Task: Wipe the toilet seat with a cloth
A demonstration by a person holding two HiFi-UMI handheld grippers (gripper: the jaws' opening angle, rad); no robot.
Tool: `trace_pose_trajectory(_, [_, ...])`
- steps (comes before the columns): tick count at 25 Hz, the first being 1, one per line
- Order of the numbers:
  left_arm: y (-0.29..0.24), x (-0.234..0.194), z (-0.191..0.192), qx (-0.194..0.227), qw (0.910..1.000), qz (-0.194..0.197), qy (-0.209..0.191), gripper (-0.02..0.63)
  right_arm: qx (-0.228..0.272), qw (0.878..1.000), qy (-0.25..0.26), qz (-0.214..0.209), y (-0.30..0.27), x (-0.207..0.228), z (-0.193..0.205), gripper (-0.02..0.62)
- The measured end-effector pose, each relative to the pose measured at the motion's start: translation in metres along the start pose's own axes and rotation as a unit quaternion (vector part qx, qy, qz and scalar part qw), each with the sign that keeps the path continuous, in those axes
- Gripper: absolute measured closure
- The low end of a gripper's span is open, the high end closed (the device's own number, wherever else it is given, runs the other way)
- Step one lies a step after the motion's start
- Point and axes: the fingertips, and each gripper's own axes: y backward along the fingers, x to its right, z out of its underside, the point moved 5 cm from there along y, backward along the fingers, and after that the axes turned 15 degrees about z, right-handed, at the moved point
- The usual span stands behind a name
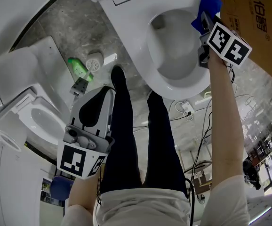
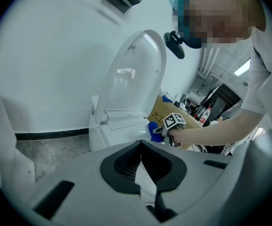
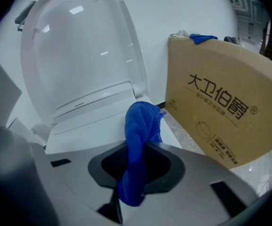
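Observation:
The white toilet seat [image 1: 173, 86] lies down round the bowl, with its lid [image 3: 79, 55] raised against the wall. My right gripper [image 1: 203, 20] is at the seat's far right rim, shut on a blue cloth [image 1: 209, 4]. In the right gripper view the blue cloth [image 3: 138, 140] hangs bunched between the jaws of my right gripper [image 3: 136, 168], above the seat's rear part. My left gripper [image 1: 98, 107] is held back by the person's legs, well short of the toilet, jaws together and empty. The left gripper view shows my left gripper [image 2: 140, 166], and beyond it the toilet [image 2: 126, 121] and the blue cloth [image 2: 154, 128].
A brown cardboard box [image 1: 253, 18] stands close to the right of the toilet. A second white toilet [image 1: 37, 121] sits at the left, with a green bottle [image 1: 79, 69] on the grey floor between them. Cables [image 1: 192, 112] lie in front of the bowl.

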Motion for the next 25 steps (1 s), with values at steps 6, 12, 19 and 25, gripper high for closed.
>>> trace_pose_trajectory(6, [0.006, -0.002, 0.003, 0.005, 1.0, -0.004, 0.005, 0.601, 0.0, 1.0, 0.004, 0.0, -0.001, -0.009, -0.003, 0.523])
trace_pose_trajectory(12, [0.01, -0.006, 0.004, 0.01, 0.9999, -0.009, 0.007, 0.601, 0.0, 1.0, 0.008, -0.004, -0.003, -0.019, -0.006, 0.523])
trace_pose_trajectory(19, [0.016, -0.008, 0.003, 0.016, 0.9997, -0.012, 0.01, 0.601, 0.002, 1.0, 0.016, -0.014, -0.002, -0.038, -0.009, 0.523])
trace_pose_trajectory(25, [0.021, -0.012, 0.007, 0.019, 0.9997, -0.011, 0.012, 0.601, 0.006, 1.0, 0.022, -0.015, -0.003, -0.049, -0.009, 0.523])
